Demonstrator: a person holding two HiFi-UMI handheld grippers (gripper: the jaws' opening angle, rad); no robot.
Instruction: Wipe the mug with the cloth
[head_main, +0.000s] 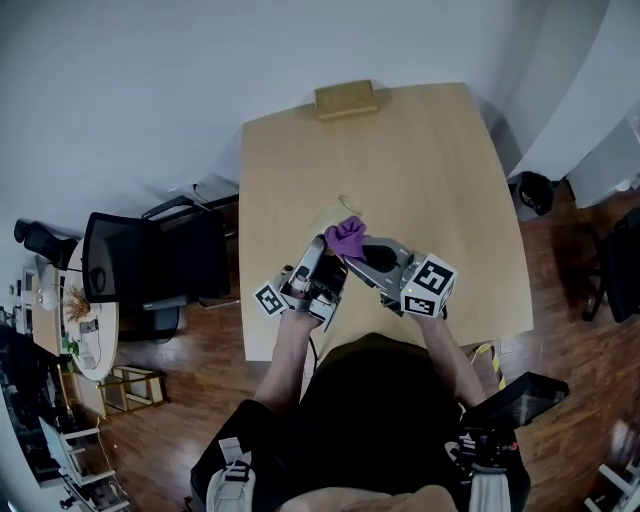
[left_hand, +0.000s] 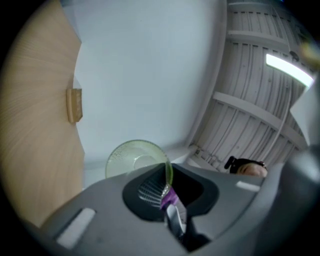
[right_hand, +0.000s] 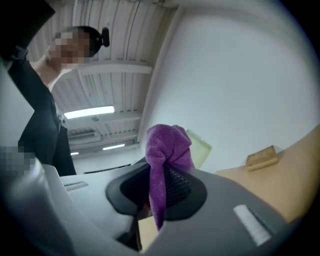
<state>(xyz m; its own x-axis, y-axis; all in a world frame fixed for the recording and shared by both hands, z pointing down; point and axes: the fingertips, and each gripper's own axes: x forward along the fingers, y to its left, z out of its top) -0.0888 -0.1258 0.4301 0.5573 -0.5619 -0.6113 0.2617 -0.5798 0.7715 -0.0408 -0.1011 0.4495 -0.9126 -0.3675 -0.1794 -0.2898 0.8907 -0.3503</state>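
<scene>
Both jaws are clamped: left gripper (left_hand: 167, 192) on the mug (left_hand: 131, 159), right gripper (right_hand: 159, 192) on the cloth (right_hand: 167, 145).

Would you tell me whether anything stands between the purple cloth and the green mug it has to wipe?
Nothing visible does: the cloth, shut in the right gripper, sits right beside the rim of the mug, which the left gripper holds.

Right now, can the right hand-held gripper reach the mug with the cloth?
Probably yes: the cloth sticks out of the right hand-held gripper, and the left hand-held gripper holds the mug right beside it.
</scene>
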